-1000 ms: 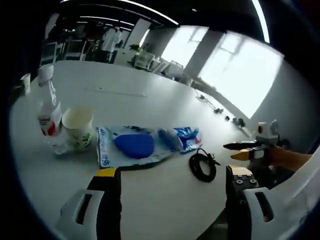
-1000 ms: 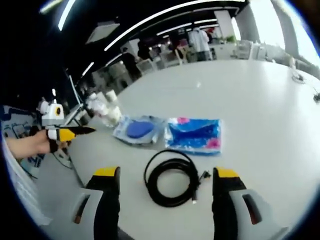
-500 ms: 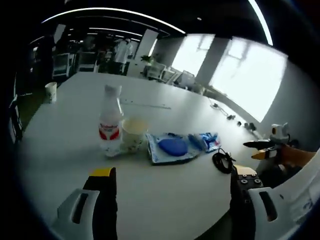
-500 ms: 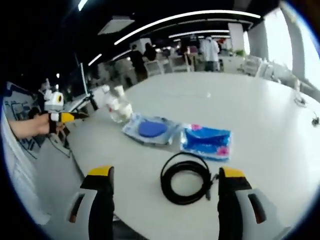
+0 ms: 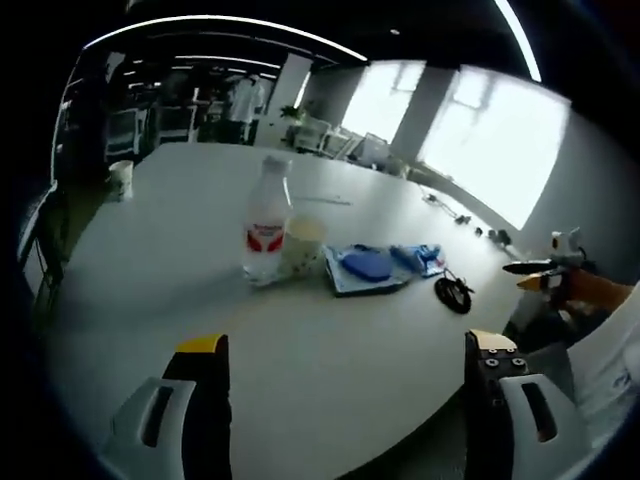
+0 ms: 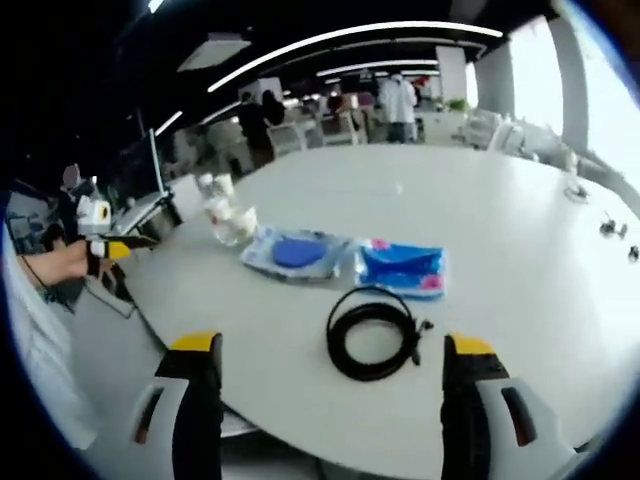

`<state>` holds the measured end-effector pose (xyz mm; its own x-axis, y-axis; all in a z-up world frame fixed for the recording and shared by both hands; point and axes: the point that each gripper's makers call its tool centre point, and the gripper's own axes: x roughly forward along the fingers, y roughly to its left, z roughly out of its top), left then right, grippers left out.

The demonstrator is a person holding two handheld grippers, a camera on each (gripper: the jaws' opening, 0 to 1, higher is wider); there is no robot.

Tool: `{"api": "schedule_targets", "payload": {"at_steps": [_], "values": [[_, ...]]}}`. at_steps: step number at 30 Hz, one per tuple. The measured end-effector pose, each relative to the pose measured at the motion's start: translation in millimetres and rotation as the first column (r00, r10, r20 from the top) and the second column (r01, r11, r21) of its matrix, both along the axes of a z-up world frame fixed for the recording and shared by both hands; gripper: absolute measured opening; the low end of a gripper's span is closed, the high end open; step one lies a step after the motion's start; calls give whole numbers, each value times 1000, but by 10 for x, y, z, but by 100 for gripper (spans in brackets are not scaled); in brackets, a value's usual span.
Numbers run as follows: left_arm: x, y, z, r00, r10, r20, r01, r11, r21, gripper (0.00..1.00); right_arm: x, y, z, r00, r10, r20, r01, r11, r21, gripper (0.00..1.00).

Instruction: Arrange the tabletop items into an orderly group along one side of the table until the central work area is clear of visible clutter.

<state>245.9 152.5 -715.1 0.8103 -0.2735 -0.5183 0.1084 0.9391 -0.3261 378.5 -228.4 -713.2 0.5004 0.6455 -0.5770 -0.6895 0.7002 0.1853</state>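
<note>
On the white table (image 5: 180,260) stand a plastic bottle with a red label (image 5: 266,227) and a paper cup (image 5: 303,245) side by side. Beyond them lie a flat packet with a blue pad (image 5: 366,268), a blue wrapper (image 5: 420,258) and a coiled black cable (image 5: 453,293). In the right gripper view the cable (image 6: 373,334) lies nearest, then the blue wrapper (image 6: 402,268), the pad packet (image 6: 293,253) and the bottle and cup (image 6: 226,216). My left gripper (image 5: 345,360) is open over the table's near edge. My right gripper (image 6: 330,360) is open, just short of the cable.
A second paper cup (image 5: 121,178) stands at the far left of the table. Small items (image 6: 612,228) lie far out on the table. The right gripper (image 5: 545,275) shows off the table's right end; the left gripper (image 6: 105,248) shows at the left. Chairs and people stand behind.
Both views have pulled back from the table, so the items look smaller and farther. The left view has swung left along the table. The items themselves have not moved.
</note>
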Motion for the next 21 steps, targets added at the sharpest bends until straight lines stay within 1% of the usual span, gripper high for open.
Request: {"api": "schedule_targets", "payload": {"at_steps": [2, 5, 6, 8, 10, 13, 15, 16, 18, 21], "values": [[-62, 59, 37, 1000, 15, 4, -15, 1000, -5, 97, -35, -74, -8, 1000, -22, -10, 22, 1000, 4, 90], [-100, 101, 95, 999, 39, 18, -39, 999, -17, 97, -21, -166, -53, 999, -44, -26, 44, 999, -1, 90], [-102, 113, 86, 999, 42, 20, -41, 999, -21, 97, -13, -185, -57, 998, -52, -31, 52, 999, 3, 90], [-128, 34, 62, 999, 42, -7, -42, 997, -68, 96, 7, -213, -52, 996, -72, -45, 73, 997, 18, 90], [-117, -28, 34, 999, 52, -17, -53, 997, -59, 97, 18, -218, -10, 996, -79, -40, 80, 997, 23, 90], [-106, -150, 9, 999, 28, -40, -30, 999, -44, 97, 66, -244, -9, 996, -85, -35, 86, 996, 24, 90], [-78, -191, -17, 999, 22, -46, -24, 999, -47, 97, 75, -246, -33, 994, -94, -65, 96, 995, 33, 90], [-89, -238, -56, 998, 10, -69, -15, 998, -66, 97, 84, -244, -34, 994, -90, -66, 93, 995, 34, 89], [-90, -281, -89, 996, 7, -90, -12, 998, -62, 97, 92, -241, -42, 995, -83, -62, 85, 996, 34, 89], [-53, -313, -71, 997, 5, -78, -8, 999, -47, 97, 104, -264, -115, 993, -76, -86, 78, 997, 27, 89]]}}
